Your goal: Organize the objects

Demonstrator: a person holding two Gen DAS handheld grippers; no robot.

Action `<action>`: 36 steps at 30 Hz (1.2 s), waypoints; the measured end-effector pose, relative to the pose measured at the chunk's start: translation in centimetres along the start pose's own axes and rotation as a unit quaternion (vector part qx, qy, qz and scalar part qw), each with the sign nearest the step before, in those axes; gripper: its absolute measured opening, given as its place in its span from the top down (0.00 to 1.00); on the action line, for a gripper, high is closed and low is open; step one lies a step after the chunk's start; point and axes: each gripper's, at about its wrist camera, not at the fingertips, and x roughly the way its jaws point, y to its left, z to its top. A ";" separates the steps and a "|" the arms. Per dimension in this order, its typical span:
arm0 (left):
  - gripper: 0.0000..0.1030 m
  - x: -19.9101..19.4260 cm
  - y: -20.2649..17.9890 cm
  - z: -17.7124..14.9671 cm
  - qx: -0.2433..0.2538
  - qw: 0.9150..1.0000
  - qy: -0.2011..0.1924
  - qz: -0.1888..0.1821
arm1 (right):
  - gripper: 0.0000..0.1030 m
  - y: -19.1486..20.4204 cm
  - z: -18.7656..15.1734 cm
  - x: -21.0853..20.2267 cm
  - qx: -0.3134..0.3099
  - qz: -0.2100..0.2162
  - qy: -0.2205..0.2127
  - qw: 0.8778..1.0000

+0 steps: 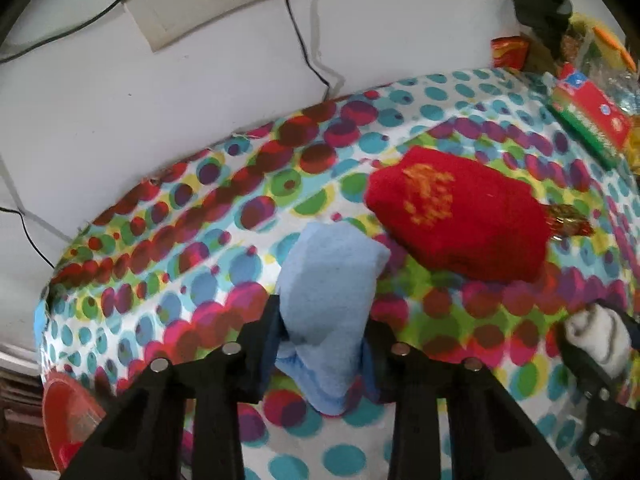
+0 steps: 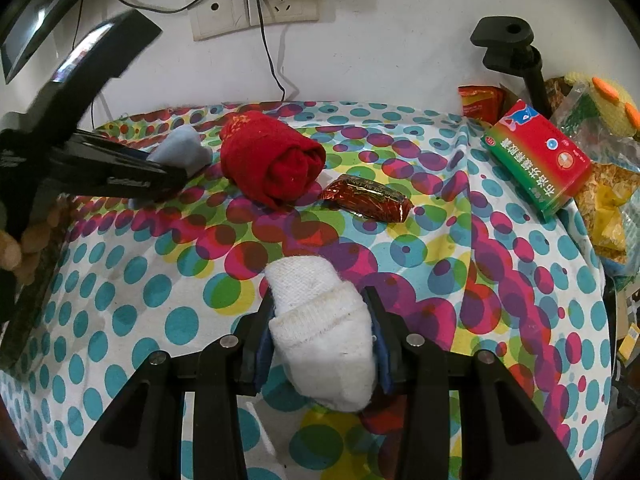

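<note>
A rolled light blue sock (image 1: 332, 280) sits between the fingers of my left gripper (image 1: 326, 340), which is shut on it just above the dotted tablecloth (image 1: 160, 280). Right of it lies a rolled red sock (image 1: 460, 220) with a yellow pattern. My right gripper (image 2: 322, 336) is shut on a rolled white sock (image 2: 320, 320) near the table's front. In the right wrist view the left gripper (image 2: 176, 172) comes in from the left, holding the blue sock (image 2: 182, 148) beside the red sock (image 2: 272, 164).
A red foil sweet wrapper (image 2: 368, 198) lies right of the red sock. A red and green box (image 2: 538, 156), snack bags (image 2: 612, 208) and a black stand (image 2: 512, 48) crowd the right side. A wall with sockets (image 2: 256, 12) and cables rises behind the table.
</note>
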 end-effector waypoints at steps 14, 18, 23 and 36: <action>0.70 -3.4 -1.4 -3.6 -0.019 0.999 0.020 -0.047 | 0.62 0.1 0.0 -0.5 -0.015 -0.007 0.002 1.000; 0.70 -4.5 -1.4 -4.7 -0.018 0.998 0.019 -0.049 | 0.62 0.0 0.0 -0.6 -0.017 -0.007 0.002 1.000; 0.70 -5.9 -0.9 -6.2 -0.022 0.998 0.018 -0.051 | 0.62 0.0 0.0 -0.6 -0.018 -0.006 0.002 1.000; 0.70 -9.7 2.9 -10.9 -0.067 0.997 0.009 -0.041 | 0.62 -0.3 0.1 -0.8 -0.024 -0.008 0.001 1.000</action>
